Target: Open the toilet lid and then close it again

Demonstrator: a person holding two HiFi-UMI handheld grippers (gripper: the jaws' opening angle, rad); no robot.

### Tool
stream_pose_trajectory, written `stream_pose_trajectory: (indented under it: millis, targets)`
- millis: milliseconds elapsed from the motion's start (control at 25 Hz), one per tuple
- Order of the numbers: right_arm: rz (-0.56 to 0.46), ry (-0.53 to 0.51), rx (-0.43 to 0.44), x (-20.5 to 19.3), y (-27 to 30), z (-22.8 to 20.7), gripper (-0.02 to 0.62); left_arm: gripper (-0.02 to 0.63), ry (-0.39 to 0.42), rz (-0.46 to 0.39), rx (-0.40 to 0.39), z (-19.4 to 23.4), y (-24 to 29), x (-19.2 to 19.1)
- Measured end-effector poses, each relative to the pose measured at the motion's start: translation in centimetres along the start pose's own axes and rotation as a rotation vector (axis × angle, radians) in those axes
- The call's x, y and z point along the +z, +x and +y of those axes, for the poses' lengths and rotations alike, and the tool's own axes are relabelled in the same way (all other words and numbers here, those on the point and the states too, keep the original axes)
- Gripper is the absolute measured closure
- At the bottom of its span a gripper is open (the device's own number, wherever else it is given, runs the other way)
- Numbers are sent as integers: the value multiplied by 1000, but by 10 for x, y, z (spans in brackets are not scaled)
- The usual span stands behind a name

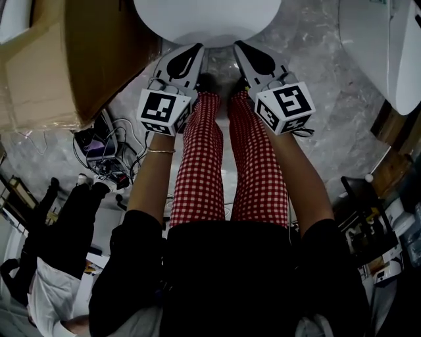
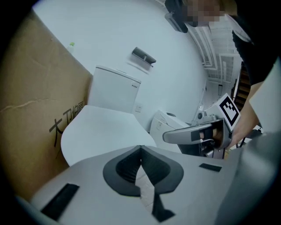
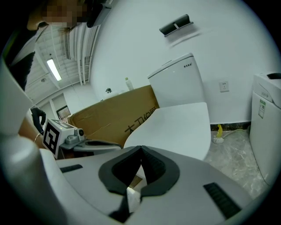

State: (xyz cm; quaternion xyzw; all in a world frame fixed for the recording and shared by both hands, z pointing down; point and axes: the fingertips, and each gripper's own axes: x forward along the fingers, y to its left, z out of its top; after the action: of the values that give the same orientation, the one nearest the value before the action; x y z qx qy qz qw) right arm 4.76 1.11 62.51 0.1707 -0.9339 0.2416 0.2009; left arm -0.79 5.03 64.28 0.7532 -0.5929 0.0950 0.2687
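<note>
Roughly: cardboard box (image 1: 59, 59) filled the upper left, crowding the toilet's side. At top centre, left tool (image 1: 196, 48) and right tool (image 1: 239, 46) each had jaws pressed together on nothing. Both pointed at the lowered toilet lid (image 1: 207, 20), probably lining up to lift its front edge. White unit (image 1: 388, 46) stood upper right.

One toilet (image 1: 207, 20), one cardboard box (image 1: 66, 52), two tools: left tool (image 1: 197, 47), right tool (image 1: 238, 46).
</note>
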Motion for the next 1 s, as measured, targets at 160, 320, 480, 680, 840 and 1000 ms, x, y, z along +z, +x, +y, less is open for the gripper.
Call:
stream_pose_trajectory:
  millis: [160,320,480,680,840,1000]
  targets:
    - [-9,-1,0,14,-8,6,577,603,4,-8,-5,-6,-5,17]
    - [-25,-4,-9,31,-16,10,577,603,7,-21,1,-8,-10,39]
    - [-36,-13,-13,48,-25,17,577,603,-12,-57,6,-11,-15,64]
    - [-55,-28,-11,66,-35,25,577,603,45,-70,-18,-20,-21,86]
    - [-77,-7,-9,82,-43,34,577,603,85,-72,-47,-33,-26,100]
    - [-113,-47,13,104,-49,48,577,603,99,-96,-62,-43,-31,119]
